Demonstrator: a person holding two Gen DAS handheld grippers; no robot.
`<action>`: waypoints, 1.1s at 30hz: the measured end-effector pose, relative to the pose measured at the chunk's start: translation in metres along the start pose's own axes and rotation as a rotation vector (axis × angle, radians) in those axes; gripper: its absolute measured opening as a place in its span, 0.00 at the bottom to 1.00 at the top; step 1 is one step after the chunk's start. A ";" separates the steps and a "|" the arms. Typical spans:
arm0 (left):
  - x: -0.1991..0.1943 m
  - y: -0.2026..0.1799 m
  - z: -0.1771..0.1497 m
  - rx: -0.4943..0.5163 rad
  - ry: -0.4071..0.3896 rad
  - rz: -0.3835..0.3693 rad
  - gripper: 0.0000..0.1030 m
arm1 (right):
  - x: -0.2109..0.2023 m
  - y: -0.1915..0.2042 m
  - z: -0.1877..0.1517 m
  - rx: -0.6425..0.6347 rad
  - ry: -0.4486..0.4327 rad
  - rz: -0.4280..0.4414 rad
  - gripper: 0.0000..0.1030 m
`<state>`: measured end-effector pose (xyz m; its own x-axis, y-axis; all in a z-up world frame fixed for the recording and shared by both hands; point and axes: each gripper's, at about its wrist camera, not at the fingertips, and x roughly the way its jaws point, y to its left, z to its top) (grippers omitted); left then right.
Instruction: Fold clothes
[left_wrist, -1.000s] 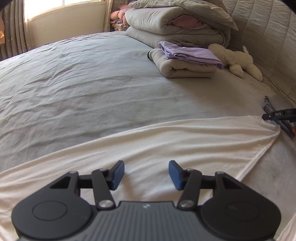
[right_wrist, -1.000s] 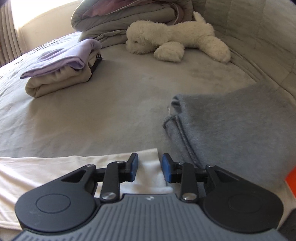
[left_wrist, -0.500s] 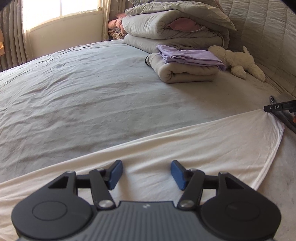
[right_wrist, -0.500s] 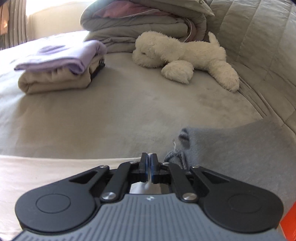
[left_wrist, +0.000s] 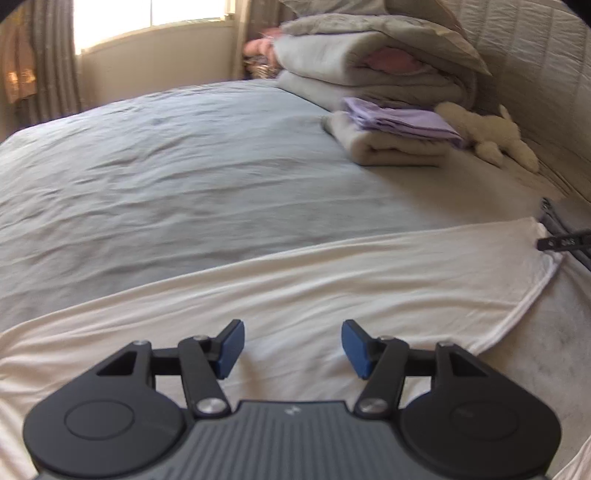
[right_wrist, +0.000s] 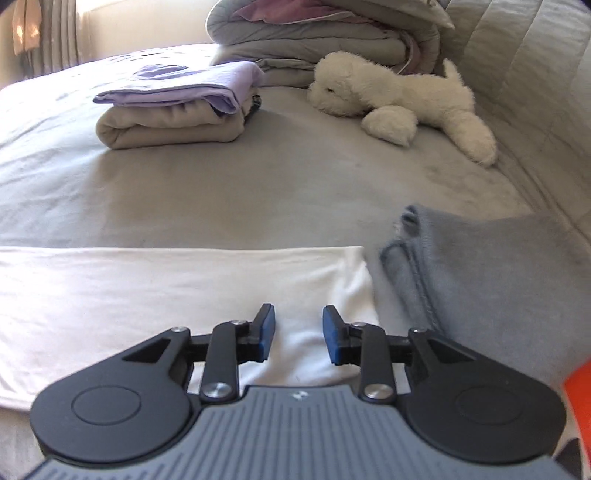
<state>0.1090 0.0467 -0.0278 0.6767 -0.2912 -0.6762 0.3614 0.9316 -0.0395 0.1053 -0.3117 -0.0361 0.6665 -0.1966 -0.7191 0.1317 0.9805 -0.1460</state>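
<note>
Both your grippers hang open over a white garment laid flat on the bed.

The grey bed (left_wrist: 192, 192) carries a folded duvet stack (left_wrist: 373, 70) at the headboard end, and the white garment (left_wrist: 332, 280) is spread across the near side. A grey sweatshirt (right_wrist: 491, 273) lies just beside its right edge; a beige-and-lilac folded pile (right_wrist: 177, 110) and a white plush dog (right_wrist: 391, 99) sit further back. Your left gripper (left_wrist: 293, 349) is wide apart above the cloth, pinching nothing. Your right gripper (right_wrist: 298, 338) has just been opening, narrower gap, garment corner below the pads, not pinched.
</note>
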 end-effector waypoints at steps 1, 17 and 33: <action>-0.007 0.009 -0.002 -0.021 -0.007 0.010 0.58 | -0.005 0.001 0.000 0.007 -0.001 0.007 0.30; -0.075 0.134 -0.086 -0.295 -0.068 0.126 0.58 | -0.060 0.095 -0.002 -0.062 -0.030 0.182 0.37; -0.095 0.183 -0.079 -0.497 -0.072 0.082 0.47 | -0.088 0.271 0.007 -0.276 -0.035 0.380 0.47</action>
<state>0.0601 0.2624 -0.0292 0.7387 -0.2112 -0.6401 -0.0316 0.9378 -0.3458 0.0879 -0.0288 -0.0078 0.6549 0.1807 -0.7338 -0.3229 0.9448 -0.0556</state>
